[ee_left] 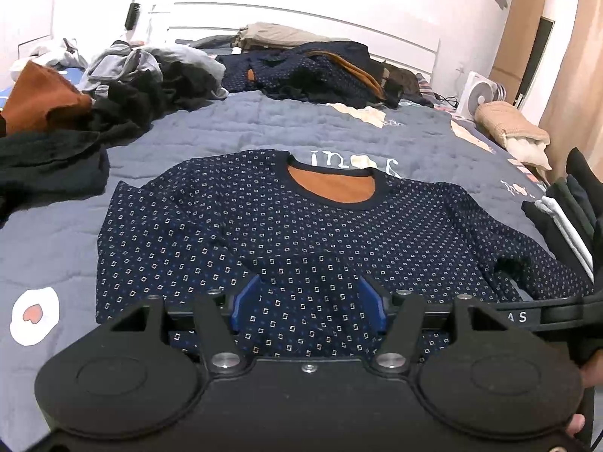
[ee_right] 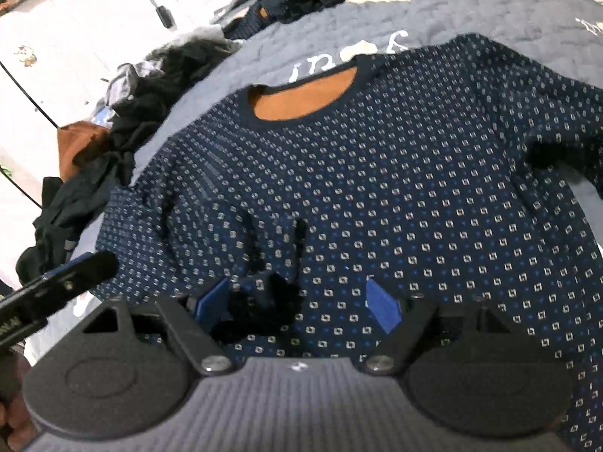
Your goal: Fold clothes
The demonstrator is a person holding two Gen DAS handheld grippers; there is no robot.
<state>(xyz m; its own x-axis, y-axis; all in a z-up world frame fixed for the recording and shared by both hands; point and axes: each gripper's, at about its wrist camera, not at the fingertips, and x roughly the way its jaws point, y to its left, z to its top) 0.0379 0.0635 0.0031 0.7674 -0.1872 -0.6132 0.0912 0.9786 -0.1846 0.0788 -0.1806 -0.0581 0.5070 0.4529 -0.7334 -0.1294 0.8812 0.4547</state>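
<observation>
A navy sweater point(ee_left: 301, 226) with small white squares and an orange-lined neck point(ee_left: 331, 186) lies face up on the grey-blue quilt point(ee_left: 264, 124). One sleeve is folded in across its chest; the other lies out at the right. My left gripper point(ee_left: 308, 303) hovers over the sweater's near hem, its blue pads point(ee_left: 245, 301) apart with flat cloth showing between them. The right wrist view shows the same sweater point(ee_right: 377, 188) from close above. My right gripper point(ee_right: 297, 301) stands wide open over its lower part, nothing pinched. Each gripper shows at the other view's edge.
Loose black, grey and rust-brown clothes point(ee_left: 113, 94) are heaped at the back left of the bed. More navy patterned garments point(ee_left: 309, 75) lie by the headboard. A stack of folded dark clothes point(ee_left: 565, 203) sits at the right edge, with a beige bundle point(ee_left: 512, 128) and a white fan point(ee_left: 478, 94) behind it.
</observation>
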